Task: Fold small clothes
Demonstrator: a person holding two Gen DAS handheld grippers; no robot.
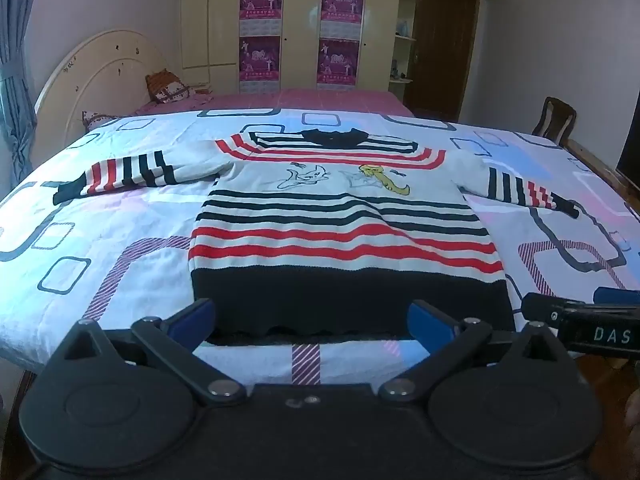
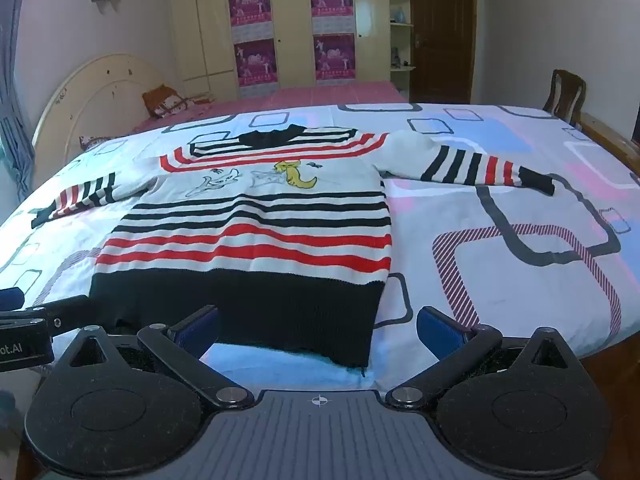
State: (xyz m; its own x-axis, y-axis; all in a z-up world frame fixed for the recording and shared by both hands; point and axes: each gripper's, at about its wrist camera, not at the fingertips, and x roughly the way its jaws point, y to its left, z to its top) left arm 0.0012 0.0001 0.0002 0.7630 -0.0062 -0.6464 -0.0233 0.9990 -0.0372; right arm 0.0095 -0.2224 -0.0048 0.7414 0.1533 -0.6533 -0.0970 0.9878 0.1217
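A small knitted sweater (image 1: 336, 216) (image 2: 256, 224) lies flat on the patterned bedsheet (image 1: 112, 224) (image 2: 500, 248), front up, both sleeves spread out sideways, its black hem nearest to me. It is white with black and red stripes and a cartoon print on the chest. My left gripper (image 1: 312, 316) hovers open just in front of the hem's middle, nothing between its blue pads (image 1: 192, 316). My right gripper (image 2: 318, 326) is open too, near the hem's right corner, and holds nothing. Each gripper shows at the edge of the other's view.
The sheet covers a bed with a cream headboard (image 1: 100, 76) at the far left, pillows (image 1: 168, 88) beside it. A wardrobe with pink posters (image 1: 260, 28), a brown door (image 1: 444, 40) and a wooden chair (image 1: 556, 120) stand behind. The bed's near edge lies just under the grippers.
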